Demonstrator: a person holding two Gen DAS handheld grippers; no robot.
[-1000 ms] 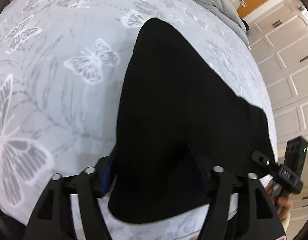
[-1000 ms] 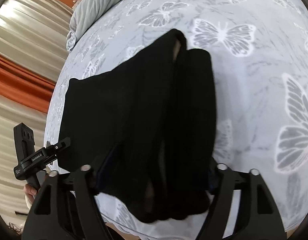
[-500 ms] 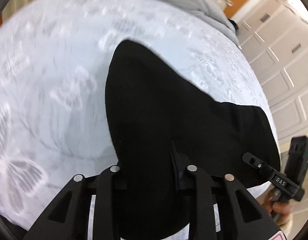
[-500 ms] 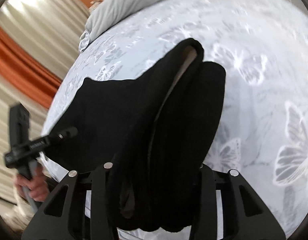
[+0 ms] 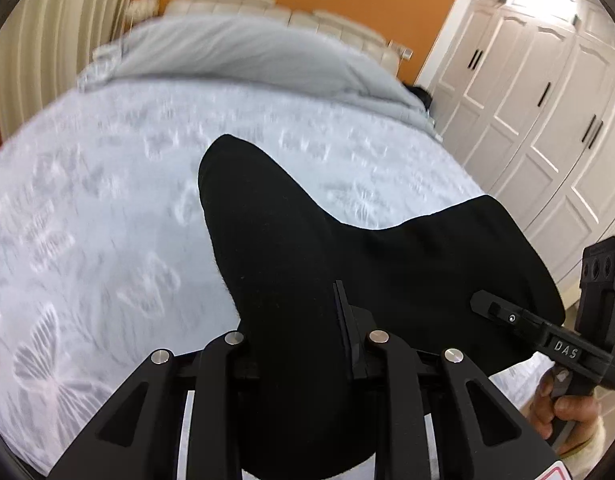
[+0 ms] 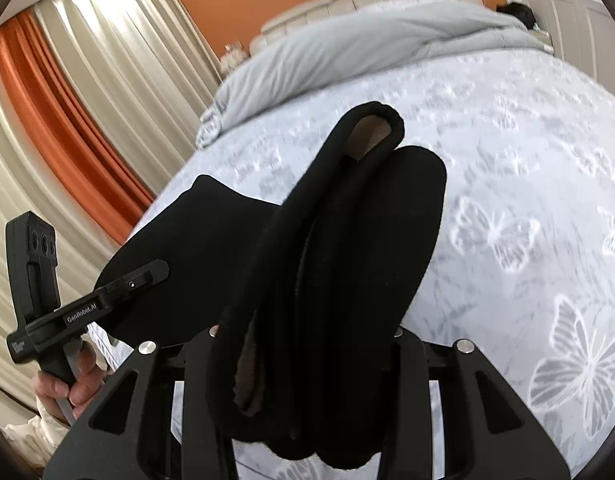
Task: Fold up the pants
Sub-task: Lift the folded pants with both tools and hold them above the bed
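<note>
pants [image 5: 307,264] hiding left tool [image 5: 299,344] tips, bedspread [image 5: 107,208] blurred

Left wrist cam sits right behind left gripper [image 5: 299,344], super close, looking 12 o'clock up bed [image 5: 87,200] toward headboard [image 5: 275,12], wardrobe [image 5: 547,100] at 2 o'clock. Right wrist cam same deal behind right gripper [image 6: 303,332], curtains [image 6: 79,80] at 10 o'clock. Both share black pants [image 5: 307,248], bedspread, grey duvet [image 6: 367,44], and each catches other gripper at frame edge.
</note>
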